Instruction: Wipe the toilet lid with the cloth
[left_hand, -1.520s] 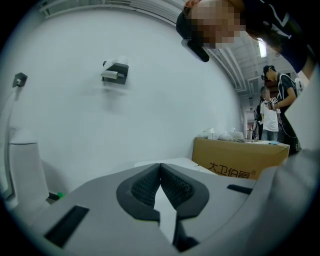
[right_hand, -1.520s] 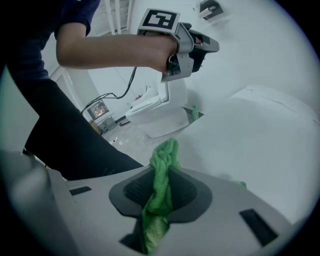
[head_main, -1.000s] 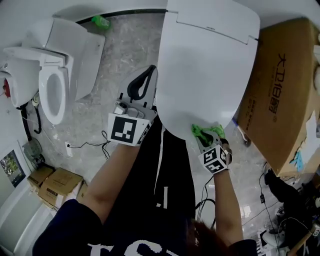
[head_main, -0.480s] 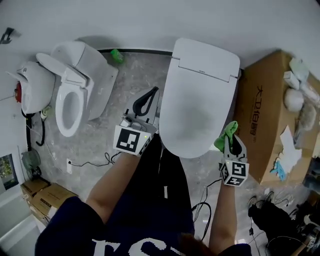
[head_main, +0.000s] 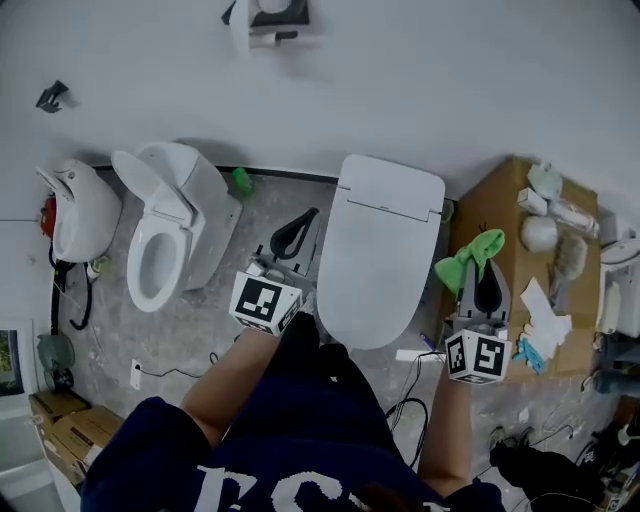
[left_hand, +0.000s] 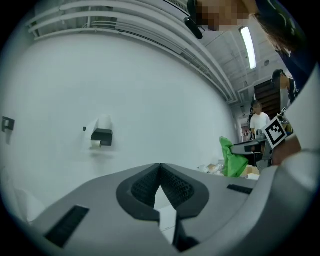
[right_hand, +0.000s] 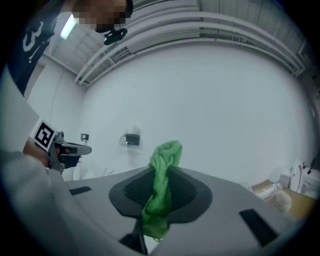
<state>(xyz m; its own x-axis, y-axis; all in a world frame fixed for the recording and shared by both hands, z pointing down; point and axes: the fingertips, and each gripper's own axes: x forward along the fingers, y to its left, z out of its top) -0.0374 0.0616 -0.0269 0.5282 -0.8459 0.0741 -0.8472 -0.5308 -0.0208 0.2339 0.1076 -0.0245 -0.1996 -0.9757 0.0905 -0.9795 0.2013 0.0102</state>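
The white toilet with its closed lid (head_main: 378, 250) stands in the middle of the head view. My right gripper (head_main: 484, 268) is off to the lid's right, over the cardboard box, shut on a green cloth (head_main: 470, 255) that bunches out of its tip. In the right gripper view the cloth (right_hand: 161, 192) hangs pinched between the jaws. My left gripper (head_main: 300, 222) is by the lid's left edge, raised off it, with jaws closed together and nothing in them (left_hand: 160, 165). Both grippers point at the white wall.
A second toilet (head_main: 165, 235) with its seat showing stands at the left, a urinal-like fixture (head_main: 72, 215) beyond it. A cardboard box (head_main: 510, 215) with white items stands right of the lid. Cables (head_main: 405, 410) lie on the marble floor. A paper holder (head_main: 265, 15) hangs on the wall.
The right gripper lifted the green cloth off the lid's front edge and moved right, clear of the toilet. The head view pulled back and up; both grippers rose.
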